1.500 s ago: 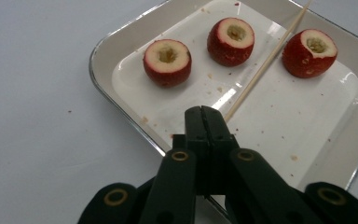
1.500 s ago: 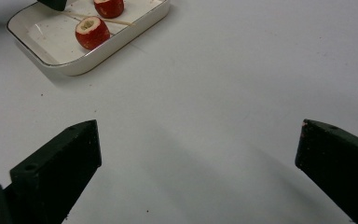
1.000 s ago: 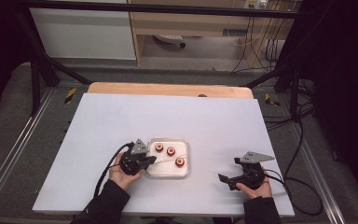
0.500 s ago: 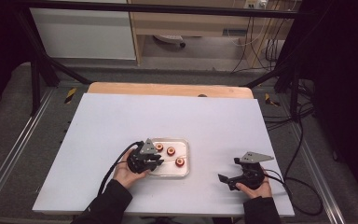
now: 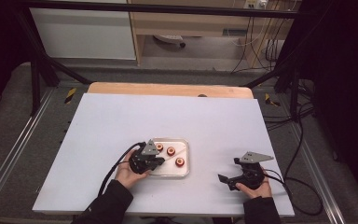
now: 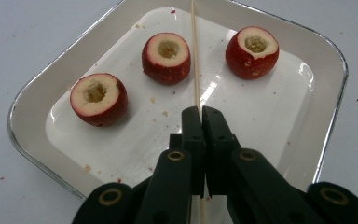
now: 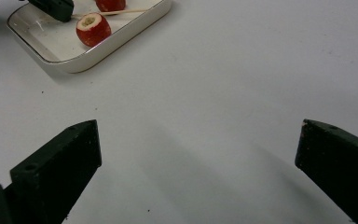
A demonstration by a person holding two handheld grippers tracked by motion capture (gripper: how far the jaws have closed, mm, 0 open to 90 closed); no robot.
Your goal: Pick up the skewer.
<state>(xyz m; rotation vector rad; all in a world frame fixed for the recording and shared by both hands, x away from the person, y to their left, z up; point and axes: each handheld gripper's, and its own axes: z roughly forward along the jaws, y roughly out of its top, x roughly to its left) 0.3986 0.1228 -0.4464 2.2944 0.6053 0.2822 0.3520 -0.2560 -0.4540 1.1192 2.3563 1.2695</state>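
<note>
A person sits at a white table (image 5: 121, 121) with a pair of tongs in each hand. The left tongs (image 6: 200, 116) are pressed together on a thin wooden skewer (image 6: 195, 56), gripping it low on its length, over a shallow white tray (image 6: 328, 93). The skewer's long axis runs straight ahead of the left tongs, in line with them, toward the tray's far rim. Three cored red fruits rest in the tray ahead of these tongs: one fruit (image 6: 99, 99) ahead and to their left, a second fruit (image 6: 166, 57) just left of the skewer and close beside it, and a third fruit (image 6: 251, 51) ahead and to the right, a little clear of the skewer. The skewer looks to pass between the second and third fruits rather than into either. The right tongs (image 7: 196, 158) are spread wide with nothing between them, low above bare table, well apart from the tray, which lies ahead and to their left. The left hand (image 5: 129, 171) is by far the nearer to the fruit, so any threading would likely need the skewer's line swung onto a fruit's hollow core.
</note>
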